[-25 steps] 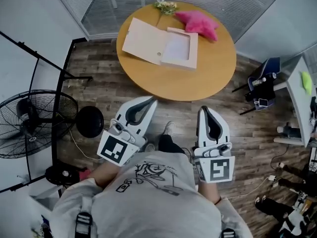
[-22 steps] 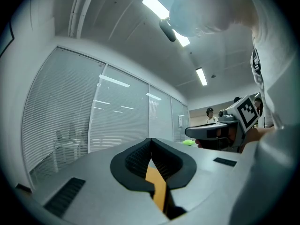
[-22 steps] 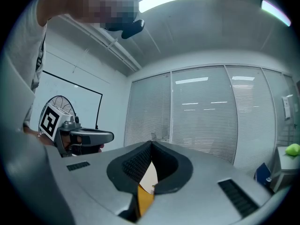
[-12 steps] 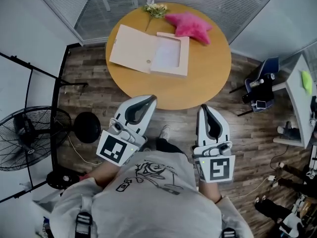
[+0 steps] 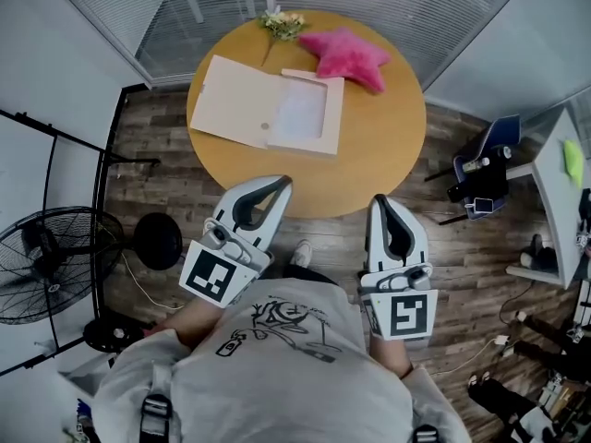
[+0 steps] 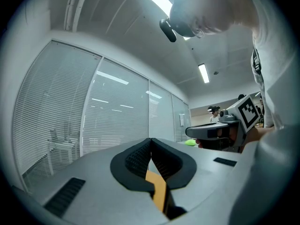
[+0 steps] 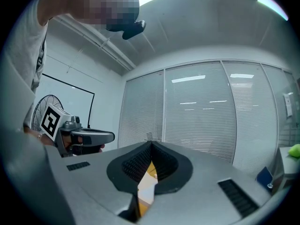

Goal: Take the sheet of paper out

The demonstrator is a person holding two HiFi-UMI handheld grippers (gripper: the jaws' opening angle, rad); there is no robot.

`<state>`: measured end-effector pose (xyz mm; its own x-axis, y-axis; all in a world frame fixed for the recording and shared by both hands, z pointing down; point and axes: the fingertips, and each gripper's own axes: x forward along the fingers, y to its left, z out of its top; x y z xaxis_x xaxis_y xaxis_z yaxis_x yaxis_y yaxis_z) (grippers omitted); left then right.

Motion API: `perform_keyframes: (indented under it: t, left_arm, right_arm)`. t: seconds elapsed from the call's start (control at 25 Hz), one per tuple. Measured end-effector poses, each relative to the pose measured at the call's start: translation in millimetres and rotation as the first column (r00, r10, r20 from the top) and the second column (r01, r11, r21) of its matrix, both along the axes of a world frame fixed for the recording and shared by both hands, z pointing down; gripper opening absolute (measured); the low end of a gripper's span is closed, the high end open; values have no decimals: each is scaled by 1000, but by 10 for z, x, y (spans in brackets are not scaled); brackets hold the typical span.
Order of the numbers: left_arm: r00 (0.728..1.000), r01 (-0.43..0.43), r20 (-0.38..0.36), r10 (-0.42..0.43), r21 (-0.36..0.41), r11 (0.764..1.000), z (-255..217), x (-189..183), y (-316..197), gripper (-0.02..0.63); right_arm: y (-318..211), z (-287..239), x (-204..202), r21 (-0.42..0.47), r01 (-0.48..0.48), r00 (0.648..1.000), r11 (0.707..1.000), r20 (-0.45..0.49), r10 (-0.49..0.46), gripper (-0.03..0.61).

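Note:
An open pale box (image 5: 245, 112) lies on the round wooden table (image 5: 379, 155), its lid flapped out to the left. A white sheet of paper (image 5: 298, 112) rests inside its tray. My left gripper (image 5: 284, 183) and right gripper (image 5: 379, 201) are held level side by side at the table's near edge, short of the box. Both have their jaws shut with nothing between them. In the left gripper view the tips (image 6: 150, 140) meet, and the right gripper (image 6: 220, 130) shows at the side. The right gripper view shows its own tips (image 7: 151, 143) meeting.
A pink star cushion (image 5: 351, 55) and a small bunch of flowers (image 5: 282, 21) lie at the table's far side. A standing fan (image 5: 55, 261) and a black round base (image 5: 157, 241) stand on the left floor. Window blinds (image 5: 388, 3) lie beyond, chairs and gear (image 5: 480, 178) on the right.
Both grippers have travelled forward towards the table together, still shut. The table and box now lie closer, with the grippers' tips at its near edge.

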<state>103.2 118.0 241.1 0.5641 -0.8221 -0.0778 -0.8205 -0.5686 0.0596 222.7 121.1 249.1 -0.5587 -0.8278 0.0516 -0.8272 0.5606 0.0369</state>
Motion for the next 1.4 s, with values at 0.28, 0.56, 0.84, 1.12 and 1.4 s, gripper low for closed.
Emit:
perform_keyframes:
  t: [0.28, 0.56, 0.84, 1.12, 1.4]
  left_arm:
    - [1000, 19, 0, -19, -6, 1000, 54, 232, -210, 18]
    - [1000, 17, 21, -17, -36, 999, 184, 338, -321, 18]
    - [1000, 14, 0, -14, -31, 999, 166, 316, -494, 18]
    - [1000, 5, -5, -5, -32, 999, 196, 119, -772, 18]
    - [1000, 6, -3, -6, -28, 1000, 216, -333, -1109, 18]
  right_arm:
    - [-209, 85, 248, -11, 15, 1000, 1000, 0, -15, 8]
    - [-323, 167, 340, -30, 21, 1000, 999, 2, -21, 8]
    - [-464, 161, 295, -26, 17, 1000, 1000, 13, -16, 8]
    - [-749, 122, 53, -4, 29, 999, 1000, 19, -28, 8]
    - [-1119, 167, -366, -21, -1, 1000, 1000, -4, 1, 8]
